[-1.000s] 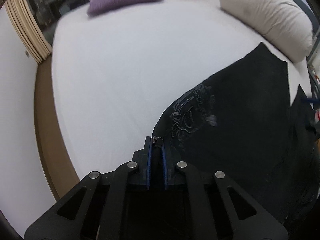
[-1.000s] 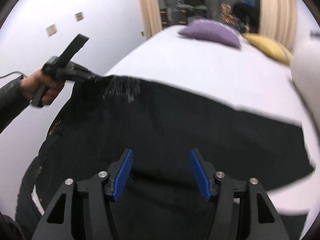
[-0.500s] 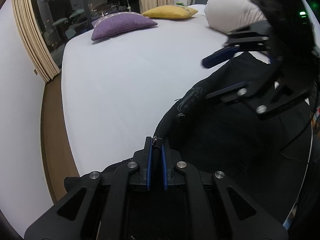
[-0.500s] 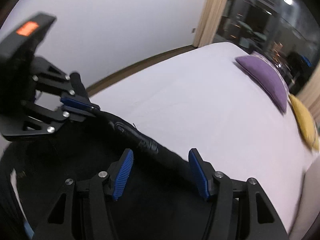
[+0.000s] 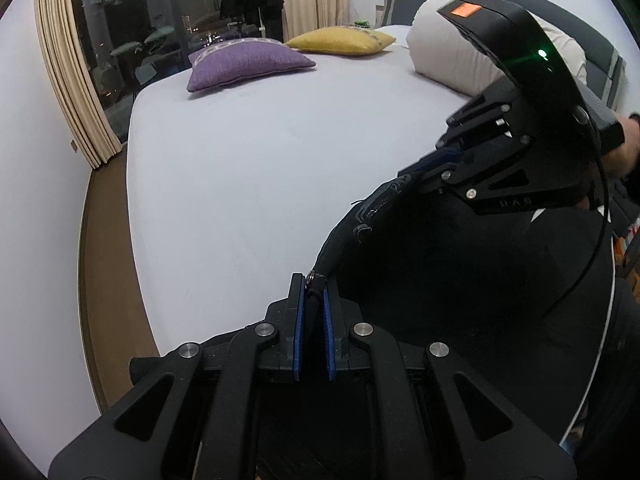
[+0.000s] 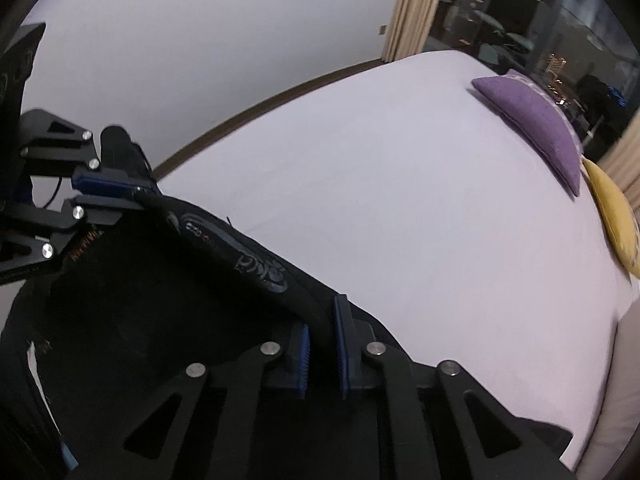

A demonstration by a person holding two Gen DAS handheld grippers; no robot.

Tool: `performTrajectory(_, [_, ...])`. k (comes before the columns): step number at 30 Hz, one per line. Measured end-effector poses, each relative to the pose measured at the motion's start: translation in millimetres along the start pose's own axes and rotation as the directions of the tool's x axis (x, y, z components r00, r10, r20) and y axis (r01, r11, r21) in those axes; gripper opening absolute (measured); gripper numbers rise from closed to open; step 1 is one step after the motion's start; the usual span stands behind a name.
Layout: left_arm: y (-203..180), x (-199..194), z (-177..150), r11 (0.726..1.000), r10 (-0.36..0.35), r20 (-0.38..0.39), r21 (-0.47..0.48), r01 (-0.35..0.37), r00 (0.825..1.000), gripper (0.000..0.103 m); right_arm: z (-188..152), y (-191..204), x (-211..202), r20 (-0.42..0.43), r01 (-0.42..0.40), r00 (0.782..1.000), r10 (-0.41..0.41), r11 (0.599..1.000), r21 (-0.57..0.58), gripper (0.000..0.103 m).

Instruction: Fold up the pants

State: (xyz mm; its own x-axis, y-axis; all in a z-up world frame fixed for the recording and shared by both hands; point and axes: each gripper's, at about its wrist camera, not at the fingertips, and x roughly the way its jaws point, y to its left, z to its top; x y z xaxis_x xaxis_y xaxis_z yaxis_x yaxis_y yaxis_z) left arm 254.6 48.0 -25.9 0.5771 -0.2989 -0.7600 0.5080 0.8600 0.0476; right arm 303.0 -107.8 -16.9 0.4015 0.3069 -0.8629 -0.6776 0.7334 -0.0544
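**Both tongs clamped on the waistband**

Left tongs (image 5: 311, 286) pinch the black pants (image 5: 440, 280) at the waistband edge — right tongs (image 6: 322, 320) grip the same band further along. The pants hang between them over the white bed (image 5: 260, 180), purple pillow (image 5: 244, 62) beyond.

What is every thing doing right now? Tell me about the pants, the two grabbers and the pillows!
Pants: held up by the waistband edge, bunched, not folded yet.
Left gripper: jaws shut on the pants.
Right gripper: jaws shut on the pants.
Purple pillow: lying flat on the bed.
Yellow pillow: lying flat on the bed.
White pillow: resting by the headboard.
Bed: sheet smooth.
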Motion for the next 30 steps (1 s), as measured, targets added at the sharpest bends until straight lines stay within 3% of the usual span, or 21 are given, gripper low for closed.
performTrajectory(4, [-4.0, -11.3, -5.7, 1.000, -0.001, 0.008, -0.011, 0.001, 1.000, 0.007, -9.2, -1.7, -11.3, 0.067, -0.062, 0.996, 0.052, 0.986, 0.158, 0.009])
performTrajectory(7, [-11.5, -20.9, -15.5, 1.000, -0.002, 0.003, 0.000, 0.002, 1.000, 0.007, -22.2, -3.2, -17.7, 0.125, -0.159, 0.984, 0.128, 0.944, 0.288, 0.008])
performTrajectory(9, [-17.3, -25.6, -28.4, 1.000, 0.000, -0.005, 0.017, 0.000, 1.000, 0.007, -27.1, 3.8, -19.5, 0.154, -0.217, 0.972, 0.177, 0.927, 0.307, 0.008])
performTrajectory(11, [-22.5, -33.1, -39.9, 1.000, -0.005, -0.015, 0.028, 0.005, 1.000, 0.007, -33.3, 18.4, -24.9, 0.164, -0.223, 0.968, 0.188, 0.947, 0.231, 0.008])
performTrajectory(13, [-29.9, -41.6, -53.5, 0.999, -0.025, -0.022, 0.044, 0.026, 0.999, 0.007, -42.9, 43.8, -28.1, 0.114, -0.137, 0.985, 0.129, 0.989, 0.064, 0.007])
performTrajectory(16, [-52.2, -51.2, -76.6, 0.993, -0.038, -0.034, 0.110, 0.042, 0.999, 0.007, -61.0, 81.1, -28.3, 0.034, -0.026, 0.999, 0.032, 0.988, -0.152, 0.007])
performTrajectory(20, [-89.9, -58.1, -111.6, 0.966, -0.037, -0.072, 0.252, 0.054, 0.997, 0.007, -88.7, 117.7, -34.1, 0.015, 0.082, 0.997, -0.082, 0.932, -0.352, 0.006])
performTrajectory(25, [-121.7, -62.6, -151.8, 0.935, -0.053, -0.126, 0.342, 0.093, 0.991, 0.007, -137.2, 171.6, -26.4, 0.011, 0.197, 0.972, -0.234, 0.790, -0.580, 0.006])
performTrajectory(30, [-140.4, -63.1, -189.5, 0.917, -0.047, -0.184, 0.383, 0.116, 0.982, 0.003, -165.0, 197.9, -17.8, 0.013, 0.212, 0.965, -0.260, 0.756, -0.619, 0.006])
